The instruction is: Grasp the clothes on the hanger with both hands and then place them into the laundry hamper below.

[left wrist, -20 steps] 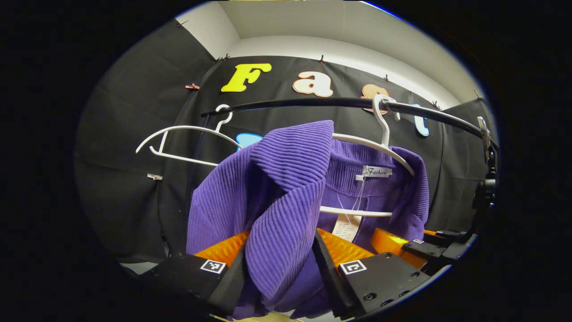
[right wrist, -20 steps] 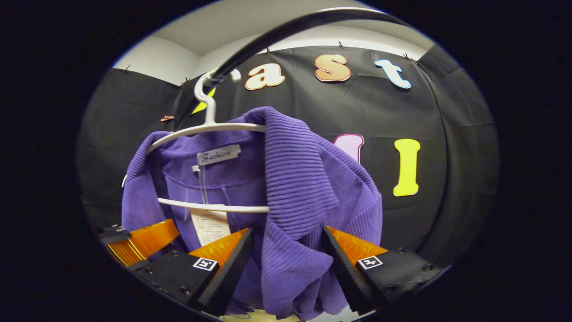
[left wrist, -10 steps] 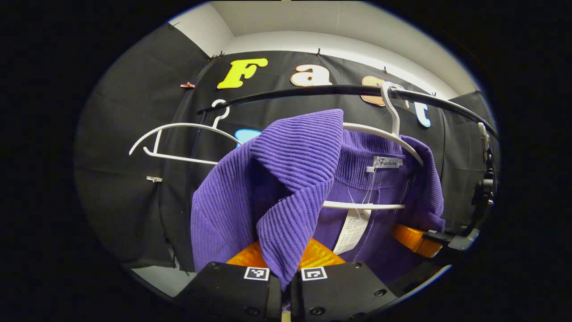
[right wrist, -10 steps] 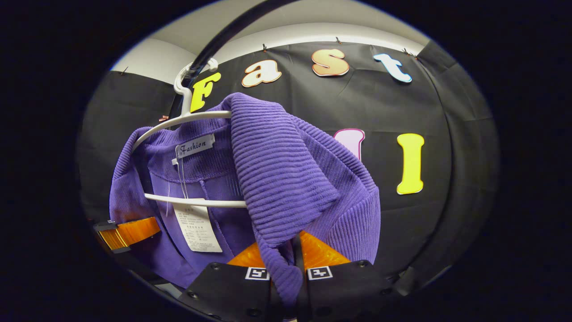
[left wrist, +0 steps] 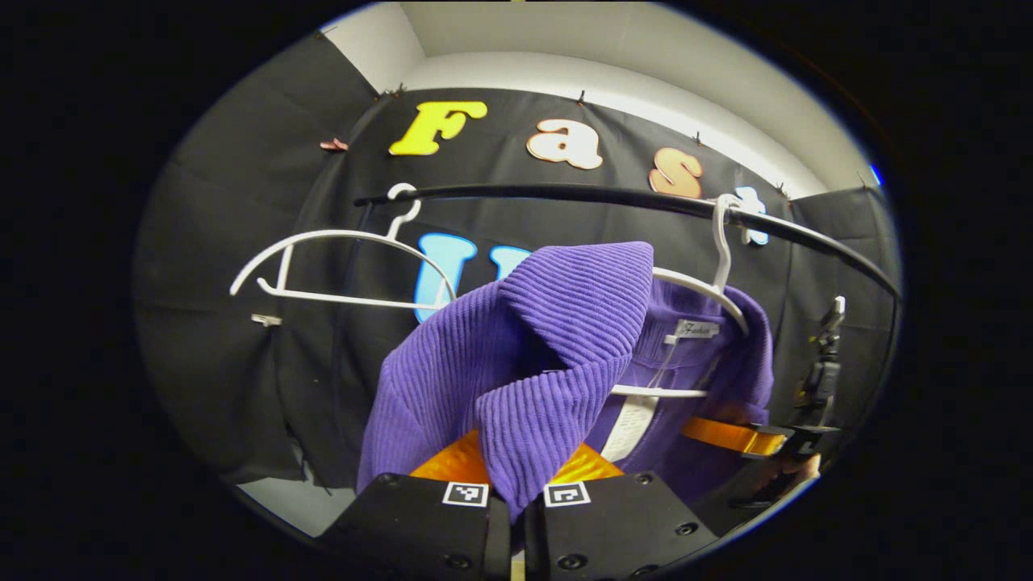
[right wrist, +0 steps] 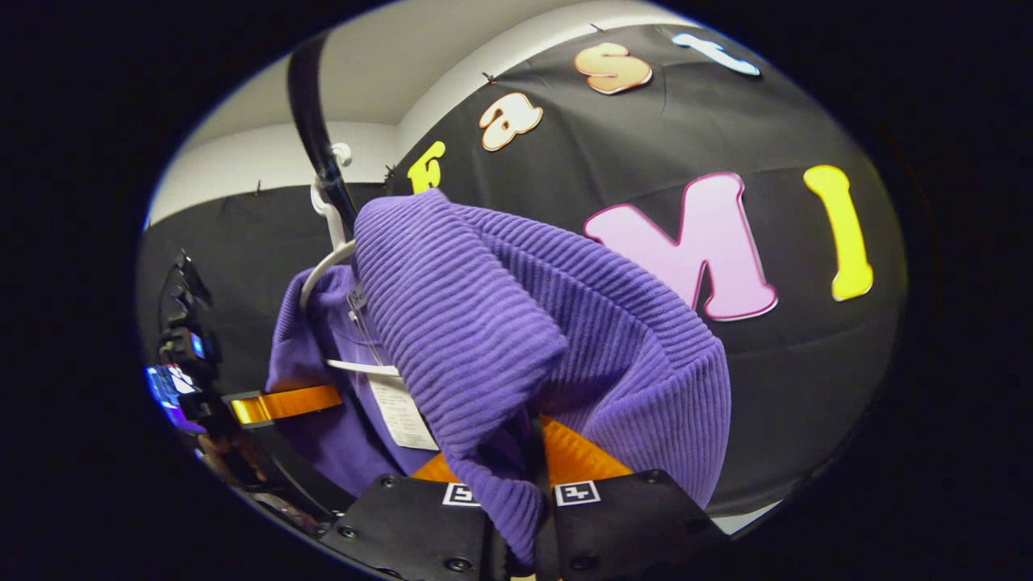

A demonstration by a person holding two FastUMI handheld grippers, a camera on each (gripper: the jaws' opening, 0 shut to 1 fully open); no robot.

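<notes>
Nearest the purple ribbed garment (left wrist: pixel 516 379), left gripper (left wrist: pixel 516 476) clamped on the front collar fold; right gripper (right wrist: pixel 529 476) likewise clenched on the opposite collar fold. Behind the garment, white hanger (left wrist: pixel 710 286) hooked over black rail (left wrist: pixel 565 194), neckline draped on it. Farther along the rail, bare second hanger (left wrist: pixel 339 266).

Left gripper (left wrist: pixel 516 476): two black blocks side by side, each bearing a small square black-and-white marker and round screws; right gripper (right wrist: pixel 533 464): same black blocks, same markers, screws along the lower edge; ribbed fingers (right wrist: pixel 577 452) project forward.
</notes>
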